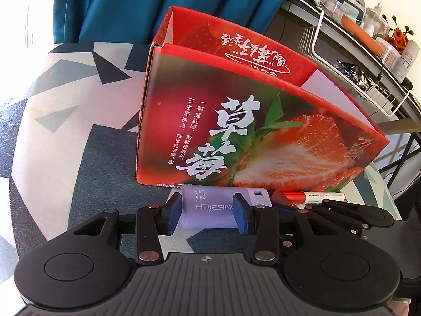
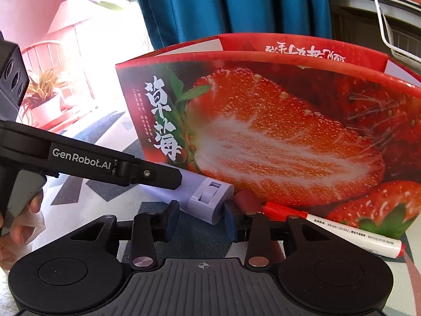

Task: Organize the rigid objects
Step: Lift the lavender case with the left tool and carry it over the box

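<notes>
A lilac plastic bottle [image 1: 218, 212] lies on its side on the table [image 1: 65, 137], just in front of the strawberry carton [image 1: 236, 131], which stands upright with its top open at twelve o'clock of both views. The left tool [image 1: 208, 214] is set across the bottle's body, its blue pads [image 1: 174, 213] appearing to touch the left and right flanks, so the tool is judged to be holding the bottle at a narrow spread; whether it presses firmly cannot be told. From the right wrist view, the left tool [image 2: 168, 179] is seen reaching in from nine o'clock over the bottle [image 2: 208, 197], whose flip-cap end points toward the camera. The right tool [image 2: 201, 222] waits with its pads moderately apart at the cap end; one pad [image 2: 230, 222] looks close to the cap, yet nothing is gripped by it. A small dark red block [image 2: 246, 200] rests against the carton's [image 2: 276, 131] base beside the cap, and a red-capped white marker [image 2: 336, 231] lies at three o'clock, well clear of the bottle. The bottle seems to be taken across its middle so that it can be lifted level over the carton's front wall; the open top is probably the intended place for the loose items. The patterned table cover [image 2: 110, 189] is seen beneath.
</notes>
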The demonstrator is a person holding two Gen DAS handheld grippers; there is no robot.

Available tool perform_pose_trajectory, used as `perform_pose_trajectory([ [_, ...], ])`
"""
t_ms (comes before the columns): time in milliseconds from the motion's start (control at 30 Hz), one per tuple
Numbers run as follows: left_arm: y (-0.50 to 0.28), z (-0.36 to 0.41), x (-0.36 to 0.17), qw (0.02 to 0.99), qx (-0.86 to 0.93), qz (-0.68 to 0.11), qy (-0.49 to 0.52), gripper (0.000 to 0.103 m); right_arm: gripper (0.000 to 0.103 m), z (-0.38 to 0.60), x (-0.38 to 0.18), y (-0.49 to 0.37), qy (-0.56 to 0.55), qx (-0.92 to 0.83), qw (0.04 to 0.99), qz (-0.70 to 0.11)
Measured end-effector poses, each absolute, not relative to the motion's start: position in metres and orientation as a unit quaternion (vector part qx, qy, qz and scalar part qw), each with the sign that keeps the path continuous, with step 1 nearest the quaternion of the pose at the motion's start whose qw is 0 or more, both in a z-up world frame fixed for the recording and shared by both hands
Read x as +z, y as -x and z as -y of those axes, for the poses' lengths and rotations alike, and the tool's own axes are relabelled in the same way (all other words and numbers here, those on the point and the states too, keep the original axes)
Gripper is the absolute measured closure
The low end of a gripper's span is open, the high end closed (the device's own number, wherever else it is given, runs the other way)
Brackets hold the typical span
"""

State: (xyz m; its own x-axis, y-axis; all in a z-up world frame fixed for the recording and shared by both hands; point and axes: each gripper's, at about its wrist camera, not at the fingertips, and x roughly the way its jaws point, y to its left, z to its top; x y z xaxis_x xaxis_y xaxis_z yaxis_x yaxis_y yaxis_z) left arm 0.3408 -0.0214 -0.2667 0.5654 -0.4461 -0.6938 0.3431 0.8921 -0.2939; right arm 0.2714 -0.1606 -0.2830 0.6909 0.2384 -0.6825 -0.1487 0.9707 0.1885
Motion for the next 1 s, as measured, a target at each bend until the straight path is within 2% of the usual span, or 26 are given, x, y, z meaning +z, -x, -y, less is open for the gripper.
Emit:
perform_pose_trajectory([
  [333,-0.321,0.03,-0.265,0.875,-0.242,-0.417,0.05,0.059,0.069,0.165,-0.278,-0.249,-0.081,0.093,0.911,-0.394],
  [633,-0.313,0.028,-0.27,0.866,-0.255,-0.426,0.068,0.058,0.065,0.167,-0.274,-0.236,-0.052,0.097,0.912,-0.394],
  [1000,-0.315,0.029,-0.272,0.865,-0.256,-0.426,0.068,0.057,0.052,0.162,-0.276,-0.243,-0.031,0.106,0.918,-0.381],
])
